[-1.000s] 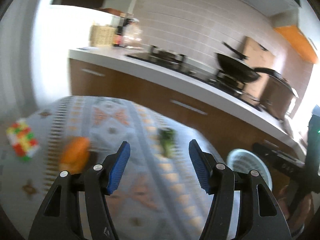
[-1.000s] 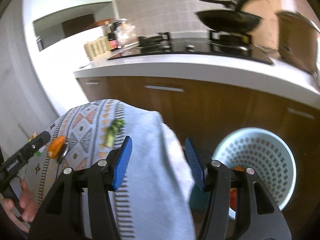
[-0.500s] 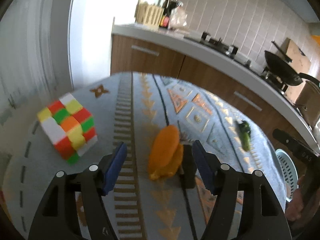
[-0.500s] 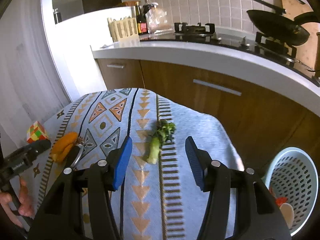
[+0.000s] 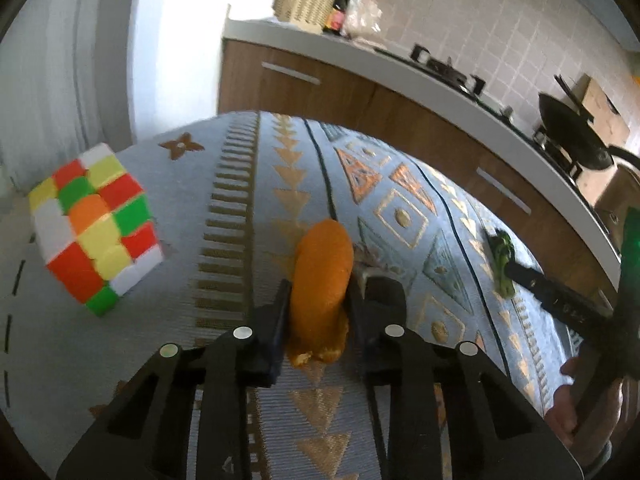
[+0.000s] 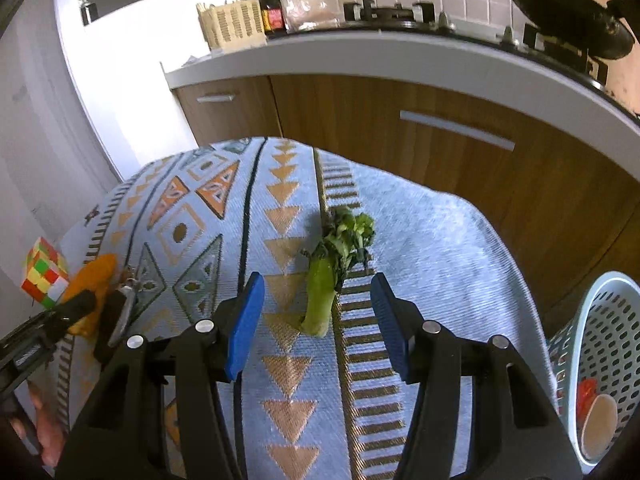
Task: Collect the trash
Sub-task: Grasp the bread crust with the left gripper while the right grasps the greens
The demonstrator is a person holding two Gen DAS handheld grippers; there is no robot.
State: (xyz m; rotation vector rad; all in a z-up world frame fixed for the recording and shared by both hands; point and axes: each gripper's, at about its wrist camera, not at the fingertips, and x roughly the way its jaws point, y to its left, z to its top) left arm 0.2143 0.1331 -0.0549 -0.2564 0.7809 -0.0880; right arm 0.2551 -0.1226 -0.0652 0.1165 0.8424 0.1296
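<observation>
Left wrist view: the left gripper [image 5: 318, 300] has just been closing and now clenches the orange peel [image 5: 322, 280] between its pads at lower centre, on the patterned tablecloth [image 5: 248, 184]. A scrambled Rubik's cube [image 5: 94, 228] sits at left. Right wrist view: the right gripper [image 6: 316, 320] stands released, its blue pads [image 6: 244, 320] either side of the near end of a green vegetable stalk [image 6: 328, 276] lying on the cloth at centre frame, touching neither pad. At the lower right edge, beside the table, a pale blue perforated bin [image 6: 604, 352] holds some scraps. Wooden kitchen cabinets [image 6: 400, 120] fill the upper half.
</observation>
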